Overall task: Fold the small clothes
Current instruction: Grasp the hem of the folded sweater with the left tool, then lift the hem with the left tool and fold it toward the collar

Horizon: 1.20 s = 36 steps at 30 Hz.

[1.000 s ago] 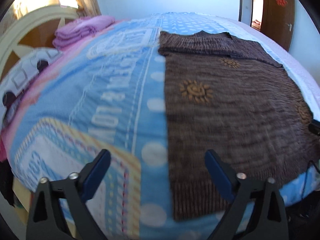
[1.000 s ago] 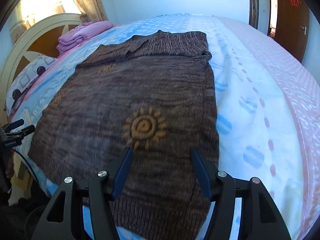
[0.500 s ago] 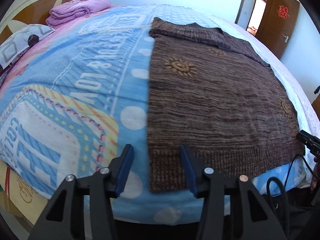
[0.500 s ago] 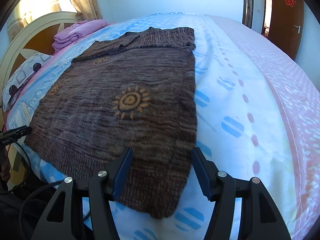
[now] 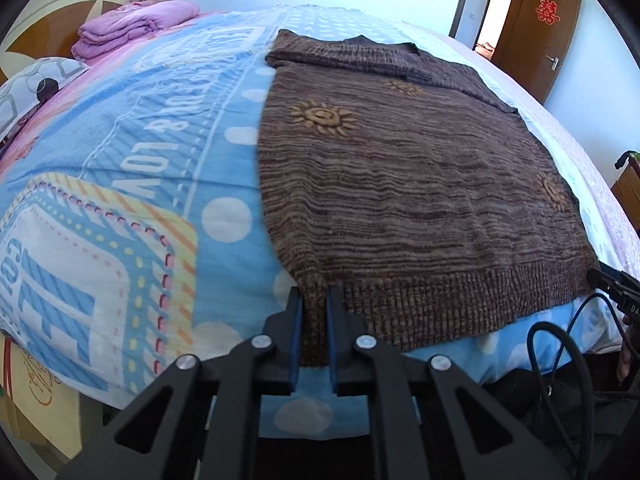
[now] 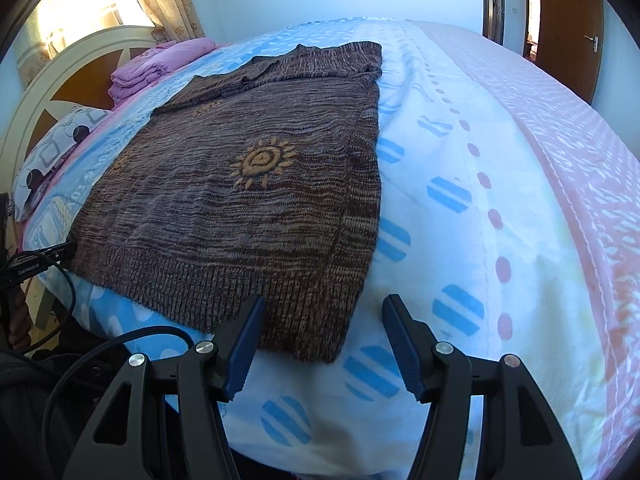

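A brown knitted sweater (image 5: 400, 184) with orange sun patterns lies flat on the bed, its ribbed hem toward me. In the left wrist view my left gripper (image 5: 314, 300) is closing, and its blue pads pinch the hem's near left corner, which bunches up between them. The right wrist view shows the same sweater (image 6: 248, 208), with my right gripper (image 6: 325, 308) open just above the hem's near right corner. That corner lies between the spread fingers, untouched. The folded sleeves lie across the sweater's far end.
A blue, white and pink patterned blanket (image 6: 460, 200) covers the bed. A folded purple quilt (image 5: 136, 28) and a pillow (image 5: 36, 88) lie by the headboard (image 6: 72, 80). Black cables (image 5: 560, 344) hang off the near bed edge. A wooden door (image 5: 536, 28) stands at the far right.
The left jaws went from wide open to pinched on the hem's left corner. The right gripper drew back toward the hem's right corner, still open.
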Each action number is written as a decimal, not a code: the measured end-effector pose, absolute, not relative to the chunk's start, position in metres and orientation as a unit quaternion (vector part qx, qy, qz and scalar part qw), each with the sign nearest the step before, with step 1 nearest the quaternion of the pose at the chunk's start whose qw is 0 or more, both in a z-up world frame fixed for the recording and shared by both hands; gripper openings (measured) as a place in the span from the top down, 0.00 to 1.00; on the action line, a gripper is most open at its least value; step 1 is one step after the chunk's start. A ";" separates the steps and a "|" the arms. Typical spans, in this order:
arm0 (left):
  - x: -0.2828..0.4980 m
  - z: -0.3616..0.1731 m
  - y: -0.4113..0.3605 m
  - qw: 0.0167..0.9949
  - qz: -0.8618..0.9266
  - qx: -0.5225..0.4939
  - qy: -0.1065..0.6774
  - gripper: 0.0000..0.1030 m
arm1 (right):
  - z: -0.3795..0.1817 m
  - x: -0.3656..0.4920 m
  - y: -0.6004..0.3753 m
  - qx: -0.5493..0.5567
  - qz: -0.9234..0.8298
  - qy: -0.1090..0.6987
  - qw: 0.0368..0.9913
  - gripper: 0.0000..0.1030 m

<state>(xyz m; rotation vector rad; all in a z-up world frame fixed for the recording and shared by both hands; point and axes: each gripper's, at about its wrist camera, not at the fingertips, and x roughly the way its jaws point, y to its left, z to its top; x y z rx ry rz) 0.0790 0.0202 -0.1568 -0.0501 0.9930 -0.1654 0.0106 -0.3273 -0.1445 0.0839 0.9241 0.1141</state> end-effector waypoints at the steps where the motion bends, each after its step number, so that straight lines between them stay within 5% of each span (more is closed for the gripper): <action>1: 0.079 -0.156 0.022 0.875 -0.082 -0.027 0.476 0.90 | -0.145 0.010 -0.327 0.041 0.056 0.446 0.892 0.40; 5: 0.081 -0.147 0.034 0.876 -0.087 -0.057 0.471 0.91 | -0.146 0.009 -0.326 0.041 0.061 0.445 0.893 0.47; 8: 0.081 -0.137 0.043 0.881 -0.090 -0.070 0.459 0.91 | -0.144 0.010 -0.327 0.050 0.075 0.439 0.894 0.88; 9: 0.080 -0.134 0.044 0.883 -0.091 -0.074 0.456 0.91 | -0.144 0.010 -0.329 0.068 0.088 0.438 0.892 0.89; 23: 0.090 -0.085 0.057 0.906 -0.128 -0.114 0.387 0.92 | -0.094 0.011 -0.354 0.184 0.149 0.341 0.910 0.92; 36: 0.141 -0.045 0.060 0.930 -0.125 -0.118 0.325 0.92 | -0.013 0.052 -0.352 0.174 0.170 0.251 0.937 0.93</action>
